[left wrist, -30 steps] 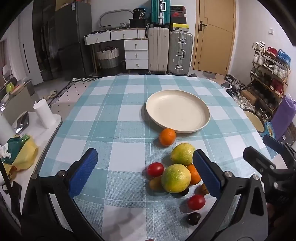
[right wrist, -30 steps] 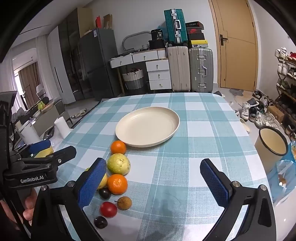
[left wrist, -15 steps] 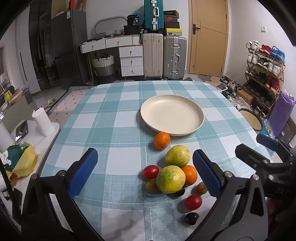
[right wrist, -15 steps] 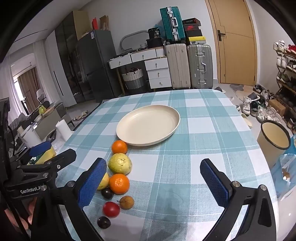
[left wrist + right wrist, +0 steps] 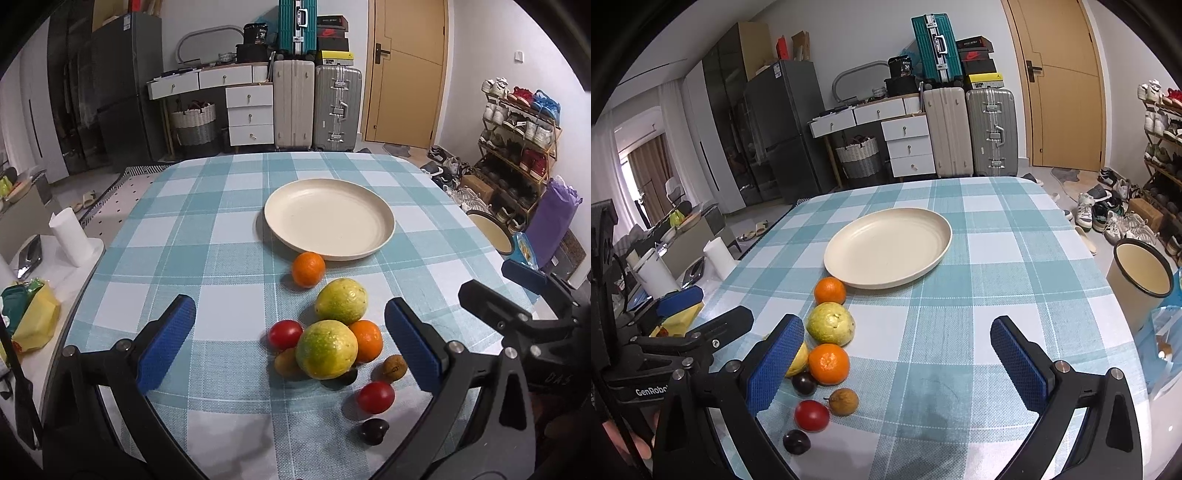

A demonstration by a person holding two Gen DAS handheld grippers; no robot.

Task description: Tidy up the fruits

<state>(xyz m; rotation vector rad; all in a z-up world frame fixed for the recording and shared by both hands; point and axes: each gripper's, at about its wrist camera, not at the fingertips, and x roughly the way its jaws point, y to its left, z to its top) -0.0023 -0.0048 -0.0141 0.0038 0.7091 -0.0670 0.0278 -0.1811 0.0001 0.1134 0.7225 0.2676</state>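
Fruit pile (image 5: pixel 332 343) between wide-open, empty left gripper (image 5: pixel 290 345) fingers.
Right gripper (image 5: pixel 897 360), wide open and empty: pile at left finger; plate (image 5: pixel 384 229) beyond.

Cream plate (image 5: pixel 382 230); teal-checked tablecloth (image 5: pixel 184 236)

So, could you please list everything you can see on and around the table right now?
plate: 1, cream, table centre, nothing on it
oranges: 2, orange, one by the plate rim, one in the cluster
green-yellow fruits: 2, near the cluster middle
tomatoes: 2, red, cluster edges
dark plums: 2, nearest edge and under the cluster
small brown fruits: 2, low in the cluster
tablecloth: 1, teal-white check
suitcases: 3, far wall
left tongs: open, blue pads
right tongs: open, blue pads
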